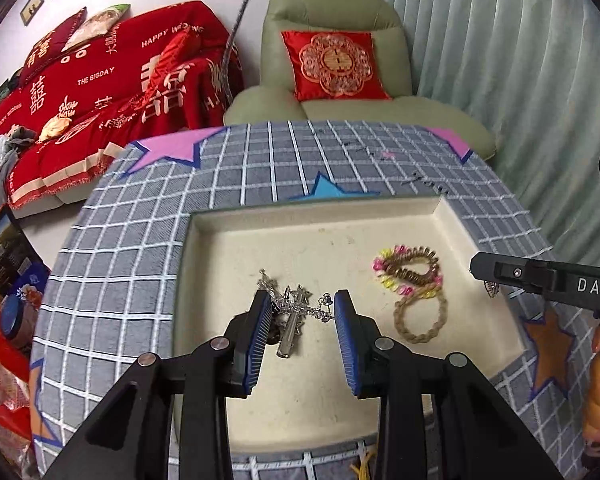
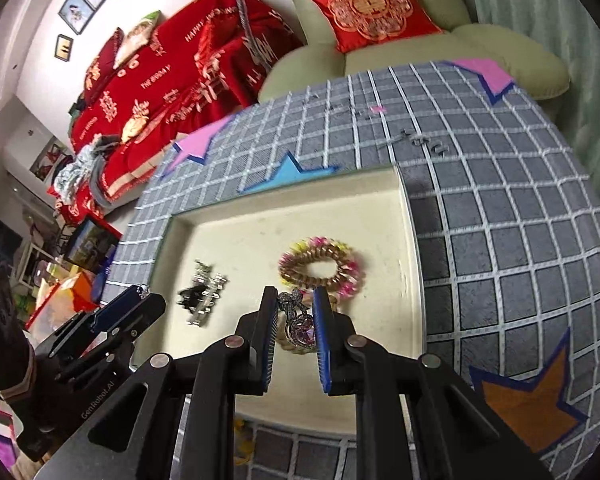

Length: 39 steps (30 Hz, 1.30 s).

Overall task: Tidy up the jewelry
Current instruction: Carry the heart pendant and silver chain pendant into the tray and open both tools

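Observation:
A cream tray [image 1: 228, 264] lies on the grey checked tablecloth [image 1: 112, 280]. In it lie a silver chain necklace with a cross pendant [image 1: 292, 316], a gold and pink bracelet [image 1: 408, 268] and a braided beige bracelet [image 1: 420, 316]. My left gripper [image 1: 302, 312] is open, its jaws either side of the silver necklace, low over the tray. My right gripper [image 2: 295, 312] is shut on a brooch with a pink heart stone and a silver bow [image 2: 300, 326], held above the tray [image 2: 228, 236] in front of the gold and pink bracelet [image 2: 320, 268]. The silver necklace shows left of it [image 2: 204, 296].
A green armchair [image 1: 332, 40] with a red cushion stands behind the table. A sofa with a red throw [image 1: 100, 92] is at the back left. Boxes and bags [image 1: 8, 280] crowd the floor at the left. A curtain [image 1: 520, 80] hangs at the right.

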Each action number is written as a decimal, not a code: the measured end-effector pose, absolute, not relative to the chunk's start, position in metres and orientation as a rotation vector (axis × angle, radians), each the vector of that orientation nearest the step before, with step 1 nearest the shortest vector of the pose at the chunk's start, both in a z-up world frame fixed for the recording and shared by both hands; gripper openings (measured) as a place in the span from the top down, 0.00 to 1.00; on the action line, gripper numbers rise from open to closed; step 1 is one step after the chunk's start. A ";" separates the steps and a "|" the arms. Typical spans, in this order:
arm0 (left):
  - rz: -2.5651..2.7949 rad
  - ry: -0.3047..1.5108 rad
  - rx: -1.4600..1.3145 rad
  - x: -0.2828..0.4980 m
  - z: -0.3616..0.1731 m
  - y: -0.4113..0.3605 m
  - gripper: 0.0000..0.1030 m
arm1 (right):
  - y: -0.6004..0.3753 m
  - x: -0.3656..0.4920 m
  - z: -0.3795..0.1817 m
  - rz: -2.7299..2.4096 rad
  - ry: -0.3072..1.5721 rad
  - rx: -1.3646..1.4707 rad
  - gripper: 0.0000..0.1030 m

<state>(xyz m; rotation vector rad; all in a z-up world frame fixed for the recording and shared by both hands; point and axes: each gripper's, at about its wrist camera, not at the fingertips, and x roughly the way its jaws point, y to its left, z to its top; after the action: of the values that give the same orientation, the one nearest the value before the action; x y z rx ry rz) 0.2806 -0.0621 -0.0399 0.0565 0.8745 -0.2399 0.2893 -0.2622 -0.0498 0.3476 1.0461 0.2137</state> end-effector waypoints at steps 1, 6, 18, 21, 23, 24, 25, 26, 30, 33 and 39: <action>-0.239 0.882 0.062 0.283 -0.044 -0.064 0.59 | -0.263 0.291 -0.056 0.208 1.055 0.345 0.81; -0.232 0.915 0.081 0.290 -0.065 -0.072 0.59 | -0.265 0.296 -0.081 0.196 1.090 0.354 0.81; -0.226 0.931 0.130 0.289 -0.084 -0.084 0.59 | -0.261 0.299 -0.105 0.182 1.114 0.350 0.81; -0.213 0.926 0.149 0.288 -0.087 -0.086 0.59 | -0.258 0.299 -0.106 0.183 1.114 0.332 0.81; -0.203 0.919 0.168 0.288 -0.088 -0.087 0.59 | -0.256 0.299 -0.106 0.180 1.110 0.327 0.80; -0.202 0.919 0.170 0.288 -0.088 -0.087 0.59 | -0.256 0.299 -0.107 0.179 1.109 0.329 0.80; -0.202 0.921 0.170 0.288 -0.088 -0.088 0.59 | -0.256 0.299 -0.106 0.179 1.109 0.332 0.80; -0.202 0.923 0.168 0.288 -0.088 -0.088 0.59 | -0.256 0.299 -0.106 0.180 1.110 0.332 0.80; -0.189 0.925 0.171 0.288 -0.087 -0.088 0.59 | -0.256 0.300 -0.105 0.189 1.118 0.340 0.75; -0.183 0.928 0.165 0.288 -0.086 -0.087 0.59 | -0.257 0.300 -0.103 0.209 1.110 0.361 0.63; -0.173 0.921 0.157 0.286 -0.079 -0.084 0.58 | -0.260 0.296 -0.089 0.210 1.072 0.403 0.48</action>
<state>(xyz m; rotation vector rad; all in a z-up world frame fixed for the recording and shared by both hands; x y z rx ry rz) 0.2860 -0.0836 -0.0792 0.1571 0.9210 -0.1731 0.2960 -0.2602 -0.0894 0.4026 1.0721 0.2103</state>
